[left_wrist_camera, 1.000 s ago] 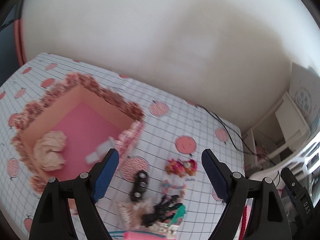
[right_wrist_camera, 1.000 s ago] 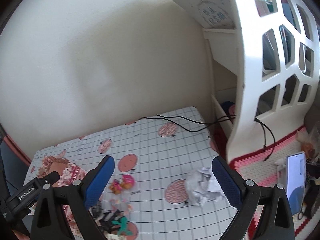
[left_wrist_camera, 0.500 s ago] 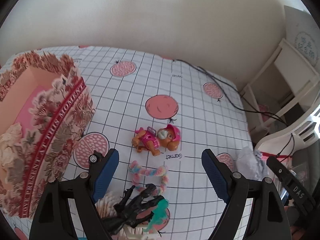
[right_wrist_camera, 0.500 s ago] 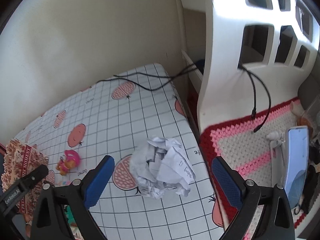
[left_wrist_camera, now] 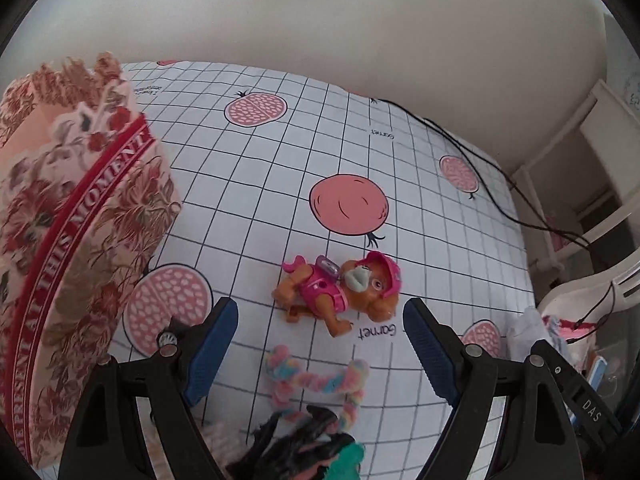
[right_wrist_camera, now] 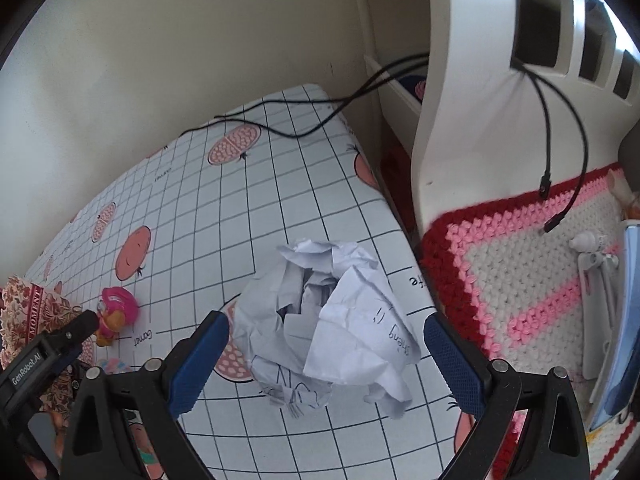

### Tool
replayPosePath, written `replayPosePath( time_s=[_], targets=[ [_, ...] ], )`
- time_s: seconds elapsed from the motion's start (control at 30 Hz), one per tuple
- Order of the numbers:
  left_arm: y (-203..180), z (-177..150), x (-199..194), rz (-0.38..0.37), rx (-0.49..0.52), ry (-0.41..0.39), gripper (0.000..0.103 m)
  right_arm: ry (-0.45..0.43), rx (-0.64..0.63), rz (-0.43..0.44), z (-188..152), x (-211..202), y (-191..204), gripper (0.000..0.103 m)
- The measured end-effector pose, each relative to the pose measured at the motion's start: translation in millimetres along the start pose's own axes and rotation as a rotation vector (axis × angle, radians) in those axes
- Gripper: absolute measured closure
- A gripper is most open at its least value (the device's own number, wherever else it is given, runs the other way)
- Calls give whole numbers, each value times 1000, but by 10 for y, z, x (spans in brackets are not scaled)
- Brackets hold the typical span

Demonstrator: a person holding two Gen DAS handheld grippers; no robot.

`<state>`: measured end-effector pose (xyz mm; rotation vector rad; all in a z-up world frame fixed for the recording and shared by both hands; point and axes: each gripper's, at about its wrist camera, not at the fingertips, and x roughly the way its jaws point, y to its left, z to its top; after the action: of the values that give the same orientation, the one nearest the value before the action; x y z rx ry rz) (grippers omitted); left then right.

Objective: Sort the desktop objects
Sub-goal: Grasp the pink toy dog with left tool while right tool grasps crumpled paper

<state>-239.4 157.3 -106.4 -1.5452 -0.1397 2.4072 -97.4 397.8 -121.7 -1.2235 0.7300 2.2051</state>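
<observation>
A desk covered in a white gridded cloth (left_wrist_camera: 280,152) printed with pink pomegranates runs up to a plain cream wall, with a white cut-out shelf unit (right_wrist_camera: 472,92) standing at its right end. Nearest the left gripper (left_wrist_camera: 320,344), whose blue-padded jaws stand wide apart and hold nothing, lies a heap of small things at the bottom edge of its view: a black spiky plastic piece (left_wrist_camera: 296,444) with something teal (left_wrist_camera: 348,456) just beside it, and a pastel fuzzy loop (left_wrist_camera: 316,380) lying flat between the fingers. Just beyond the loop, a toy pup (left_wrist_camera: 340,292) in a pink cap and vest lies on its side on the cloth, ahead of the gap between the jaws and touching neither. To the left rises the wall of a floral red-and-pink box (left_wrist_camera: 80,240) banded with white lettering. Farther back, a black cable (left_wrist_camera: 480,172) trails across the cloth toward the shelf. The right gripper (right_wrist_camera: 324,360) also stands spread wide and empty, with a crumpled ball of white paper (right_wrist_camera: 328,320) lying between its fingers, close to the left pad, near the cloth's right edge. Beyond that edge a red, pink and cream crocheted mat (right_wrist_camera: 520,272) lies under the shelf unit, and two more black cable ends hang above it.
</observation>
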Motion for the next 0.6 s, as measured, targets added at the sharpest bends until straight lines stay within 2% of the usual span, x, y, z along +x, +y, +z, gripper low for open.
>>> replayPosePath(
  time_s=[0.17,0.33,0.6],
  targets=[
    [-58,82,153,8,7,6,18,18,11,3,-20,121,8,3],
    [-207,120,264,47,66,11,18,19,-9,-1,-22,151,50,3],
    [-297,123,376,115,100,48,18,31,-6,-7,-9,204,73,3]
  ],
)
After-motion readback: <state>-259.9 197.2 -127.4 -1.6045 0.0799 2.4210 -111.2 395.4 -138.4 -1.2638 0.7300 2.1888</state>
